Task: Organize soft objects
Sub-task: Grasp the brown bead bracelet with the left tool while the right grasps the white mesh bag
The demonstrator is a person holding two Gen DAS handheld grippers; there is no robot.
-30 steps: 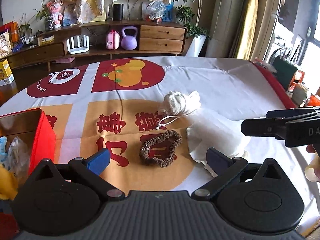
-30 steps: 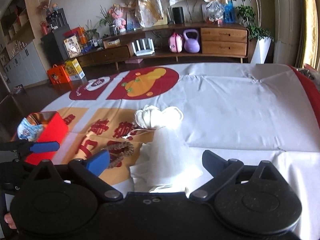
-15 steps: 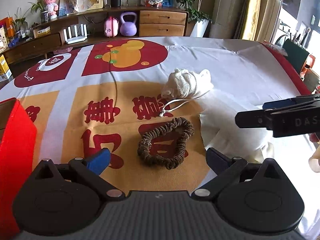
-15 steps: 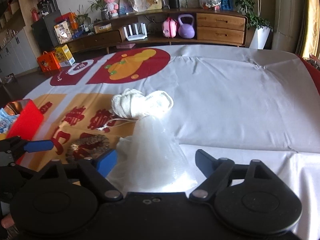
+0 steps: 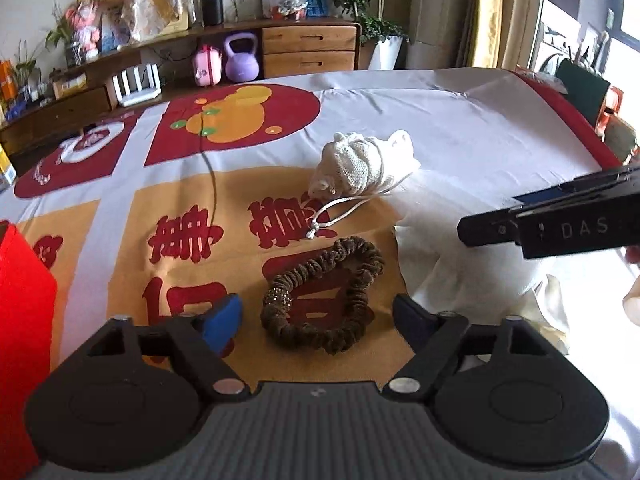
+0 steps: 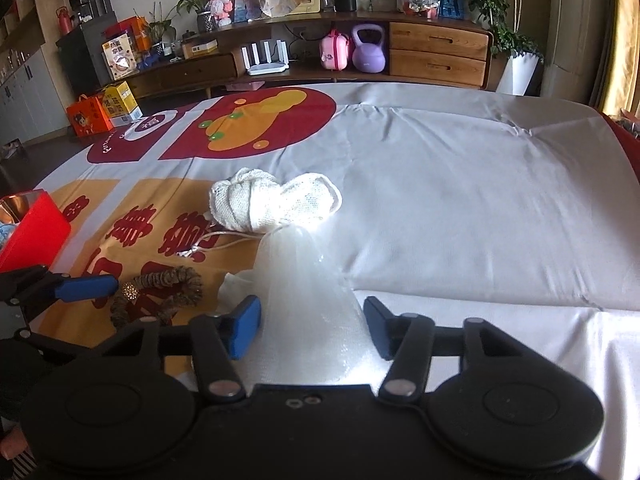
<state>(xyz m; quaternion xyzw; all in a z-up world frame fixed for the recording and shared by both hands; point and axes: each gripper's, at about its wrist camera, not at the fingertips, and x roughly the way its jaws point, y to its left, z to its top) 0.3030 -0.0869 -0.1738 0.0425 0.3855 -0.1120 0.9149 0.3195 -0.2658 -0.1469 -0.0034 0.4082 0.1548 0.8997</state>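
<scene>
Both grippers are being lowered onto separate soft items, so two pickups look to be under way at once.

Left gripper (image 5: 316, 316): jaws have just been closing, now partly open, with the brown scrunchie (image 5: 322, 300) lying flat on the printed tablecloth (image 5: 460, 128) between the pads. No contact is being made yet, by the look of it; nothing is held.

Right gripper (image 6: 314, 326): jaws have just been closing, about half open, straddling the sheer white fabric (image 6: 308, 304). Whether the pads are already pressing on it cannot be told; the cloth is blown out by glare.

The white mesh drawstring bag (image 5: 362, 168) is being left on the cloth just beyond both, its cord trailing toward the scrunchie.

The red box (image 5: 22, 320), probably the target bin, is being cut off at the left edge; its contents are only glimpsed from the right wrist view. The sheer fabric's outline is being lost against the white cloth. Only a sliver of the person's hand is showing.
</scene>
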